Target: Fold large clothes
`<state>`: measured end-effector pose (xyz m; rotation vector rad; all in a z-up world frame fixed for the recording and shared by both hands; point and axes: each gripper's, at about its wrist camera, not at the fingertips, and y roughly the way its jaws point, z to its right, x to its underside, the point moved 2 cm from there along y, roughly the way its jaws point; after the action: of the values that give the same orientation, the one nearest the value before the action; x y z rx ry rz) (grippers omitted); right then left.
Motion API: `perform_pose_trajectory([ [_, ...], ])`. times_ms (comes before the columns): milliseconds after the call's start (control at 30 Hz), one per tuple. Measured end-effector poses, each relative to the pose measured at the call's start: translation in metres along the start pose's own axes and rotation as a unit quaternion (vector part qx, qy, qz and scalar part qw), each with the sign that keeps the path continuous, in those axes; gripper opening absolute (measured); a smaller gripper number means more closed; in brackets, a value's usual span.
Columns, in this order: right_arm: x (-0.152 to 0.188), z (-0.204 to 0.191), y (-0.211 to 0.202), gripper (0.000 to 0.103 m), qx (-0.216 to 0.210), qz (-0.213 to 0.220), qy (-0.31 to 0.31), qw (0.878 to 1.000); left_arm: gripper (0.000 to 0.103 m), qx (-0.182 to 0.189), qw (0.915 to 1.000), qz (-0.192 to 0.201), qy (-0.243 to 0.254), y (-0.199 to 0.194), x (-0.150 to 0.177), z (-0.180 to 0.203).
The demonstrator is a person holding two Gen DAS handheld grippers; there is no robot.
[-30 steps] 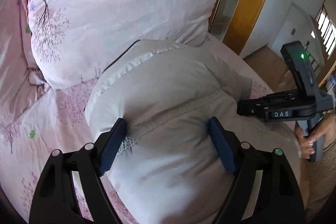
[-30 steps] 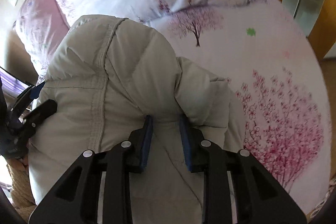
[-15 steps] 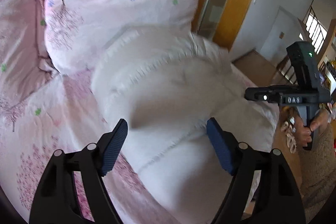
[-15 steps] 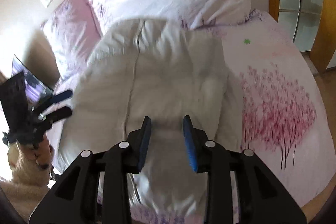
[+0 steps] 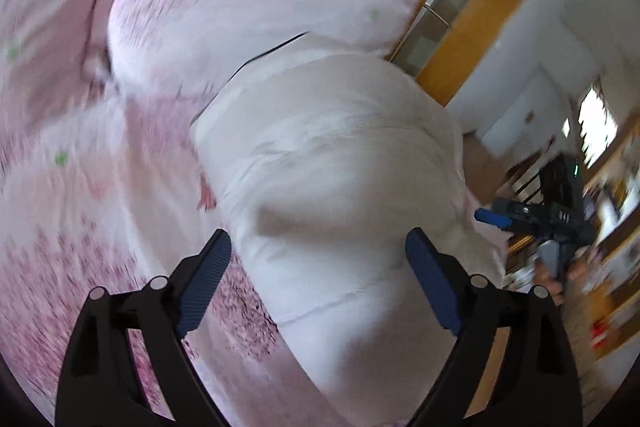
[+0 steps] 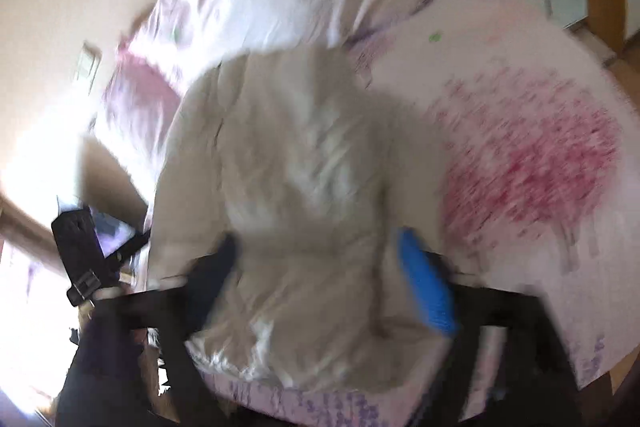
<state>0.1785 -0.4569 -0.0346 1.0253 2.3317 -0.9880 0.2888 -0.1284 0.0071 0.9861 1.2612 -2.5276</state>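
Observation:
A puffy light-grey down jacket (image 5: 340,187) lies bunched on the pink floral bed sheet (image 5: 80,227); it also shows in the right wrist view (image 6: 300,167). My left gripper (image 5: 318,263) is open and empty, its blue pads wide apart above the jacket's near part. My right gripper (image 6: 320,267) is open and empty above the jacket's near edge, with one blue pad (image 6: 428,291) in blur. The right gripper shows in the left wrist view (image 5: 532,219) beyond the jacket's right side. The left gripper shows in the right wrist view (image 6: 88,259) at the left.
A large pink floral pillow (image 5: 248,7) lies behind the jacket against the headboard side. A wooden-framed glass door (image 5: 472,15) stands to the right of the bed. The bed sheet (image 6: 520,155) with a red tree print extends right of the jacket.
My right gripper's pads have spread from narrow to wide apart, letting go of the jacket. Both grippers have pulled back and swung, and the views are motion-blurred. The jacket rests on the bed.

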Motion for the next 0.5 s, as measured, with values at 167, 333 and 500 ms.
perform_pose_trajectory([
  [167,-0.011,0.031,0.014,0.093,-0.055,-0.047,0.063,0.995,0.091,0.056,0.9974,-0.028,-0.037,0.014,0.000,-0.011],
  [333,-0.021,0.049,0.049,0.093,-0.082,-0.084,0.088,0.989,0.099,0.081,0.9945,-0.043,-0.050,0.028,-0.001,-0.013],
  [500,-0.020,0.050,0.066,0.095,-0.113,-0.103,0.093,0.984,0.101,0.114,0.9890,-0.052,-0.078,0.039,-0.001,-0.022],
])
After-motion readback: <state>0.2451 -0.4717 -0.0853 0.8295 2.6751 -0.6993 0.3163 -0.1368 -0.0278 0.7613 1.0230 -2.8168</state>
